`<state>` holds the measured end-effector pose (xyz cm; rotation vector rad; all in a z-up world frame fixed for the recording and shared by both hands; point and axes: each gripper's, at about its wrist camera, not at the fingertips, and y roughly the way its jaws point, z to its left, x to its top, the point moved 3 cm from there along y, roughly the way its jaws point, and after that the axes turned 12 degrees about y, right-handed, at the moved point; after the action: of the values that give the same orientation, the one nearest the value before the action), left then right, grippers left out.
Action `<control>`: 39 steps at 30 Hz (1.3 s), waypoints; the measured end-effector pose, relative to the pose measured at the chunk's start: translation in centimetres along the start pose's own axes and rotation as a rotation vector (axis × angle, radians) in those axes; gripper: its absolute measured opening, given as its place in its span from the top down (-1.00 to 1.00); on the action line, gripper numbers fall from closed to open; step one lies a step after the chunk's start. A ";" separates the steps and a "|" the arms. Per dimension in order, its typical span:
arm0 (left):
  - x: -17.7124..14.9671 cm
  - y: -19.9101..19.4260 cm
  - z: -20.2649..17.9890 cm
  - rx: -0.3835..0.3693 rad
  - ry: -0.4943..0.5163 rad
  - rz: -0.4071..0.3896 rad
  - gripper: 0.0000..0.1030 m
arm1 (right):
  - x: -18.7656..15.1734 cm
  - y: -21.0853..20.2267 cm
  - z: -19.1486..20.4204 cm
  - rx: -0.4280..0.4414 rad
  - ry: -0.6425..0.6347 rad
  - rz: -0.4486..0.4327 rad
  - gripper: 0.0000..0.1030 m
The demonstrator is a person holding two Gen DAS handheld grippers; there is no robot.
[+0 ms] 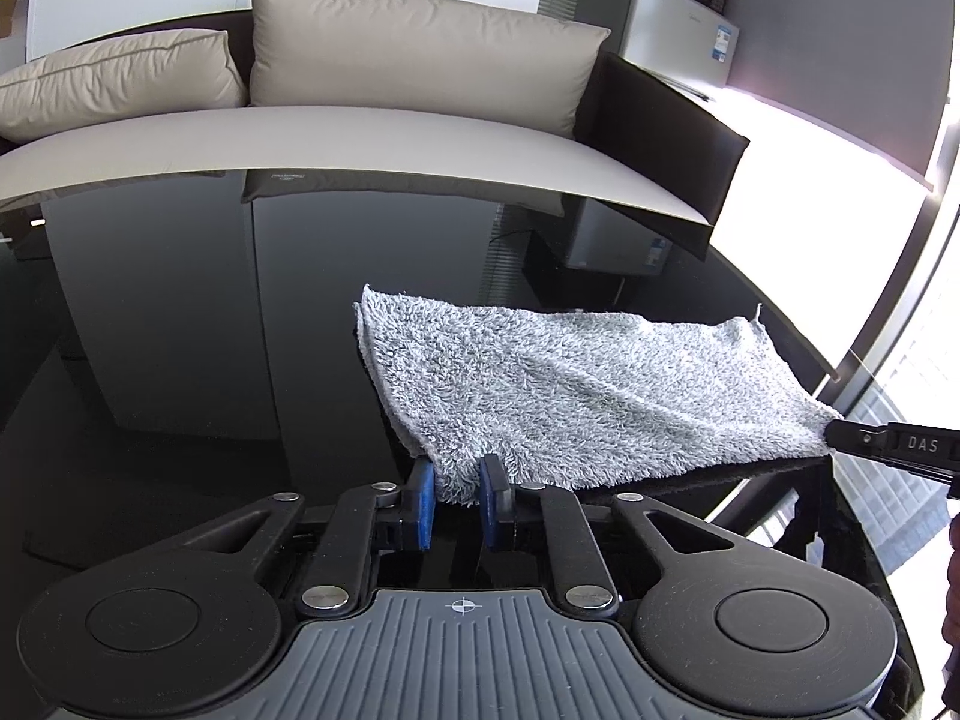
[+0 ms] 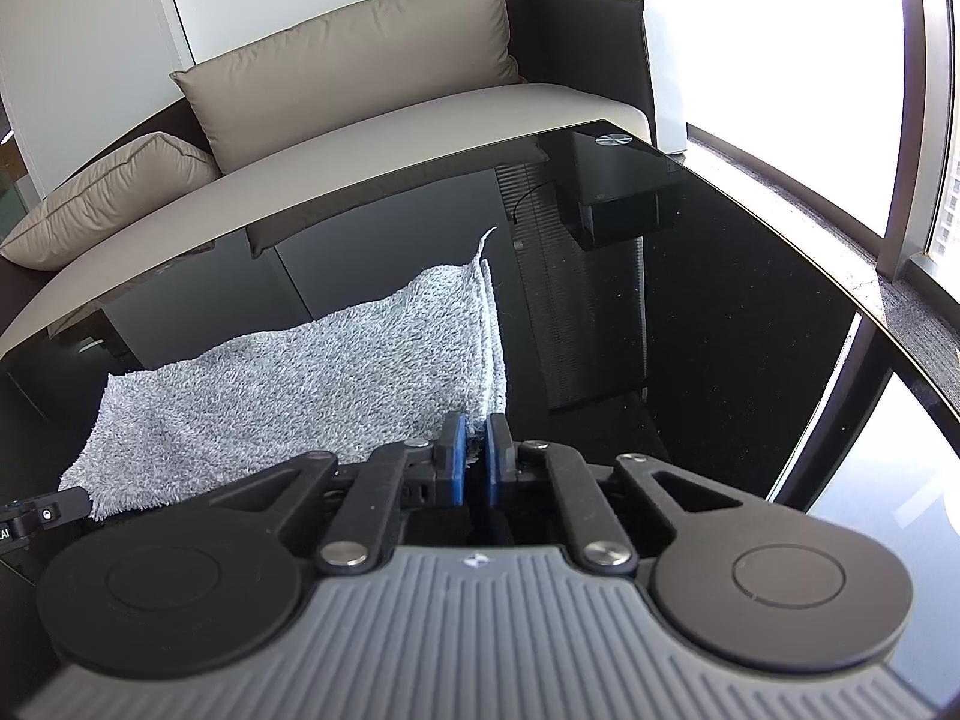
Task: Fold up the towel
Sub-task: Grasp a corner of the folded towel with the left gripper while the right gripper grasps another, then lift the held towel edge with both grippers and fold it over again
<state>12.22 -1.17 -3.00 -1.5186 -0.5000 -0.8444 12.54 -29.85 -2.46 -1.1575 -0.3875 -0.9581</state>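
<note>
1. The towel point(image 1: 576, 396) is grey, fluffy and already folded into a long strip. It lies on the table point(image 1: 180, 312), a glossy black top, towards its right side and nearer the near edge than the far edge.
2. The left gripper point(image 1: 457, 495) sits at the strip's near left corner. Its blue pads point(image 1: 423, 501) have the towel corner between them. A visible gap remains beside the cloth, so the jaws are nearly closed; whether the pads actually press on the cloth cannot be told.
3. The right gripper point(image 2: 474, 459) sits at the strip's near right corner. Its jaws are clenched on the towel corner, with only a thin wad of cloth showing between the blue pads point(image 2: 457, 462).
4. In the left wrist view, the right gripper's black tip meets the towel at the strip's right end. The near edge there is raised slightly off the table, with shadow beneath it.
5. In the right wrist view, stacked layers show along the strip's right end, and a loose thread stands up at its far right corner.
6. A sofa point(image 2: 420, 120) with beige cushions point(image 1: 414, 54) stands beyond the table's far edge.
</note>
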 end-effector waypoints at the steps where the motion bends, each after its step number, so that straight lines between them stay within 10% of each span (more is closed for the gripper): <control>1: 0.0 0.0 0.0 0.000 0.000 -0.002 0.77 | 0.0 -0.1 0.0 0.000 0.002 -0.002 0.87; 26: 0.1 0.1 -1.4 -0.033 0.055 0.023 0.77 | 0.2 -2.2 -1.4 -0.062 0.177 -0.010 0.84; 33: 0.0 0.1 -1.6 -0.033 0.054 0.025 0.77 | 0.2 -2.4 -1.5 -0.076 0.223 0.001 0.36; 39: 0.0 -0.1 -1.8 -0.032 0.057 0.025 0.77 | 0.3 -2.3 -2.3 -0.093 0.293 0.014 0.34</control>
<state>11.78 -2.87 -3.02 -1.5225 -0.4268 -0.8768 10.44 -32.24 -1.83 -1.0824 -0.0999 -1.1242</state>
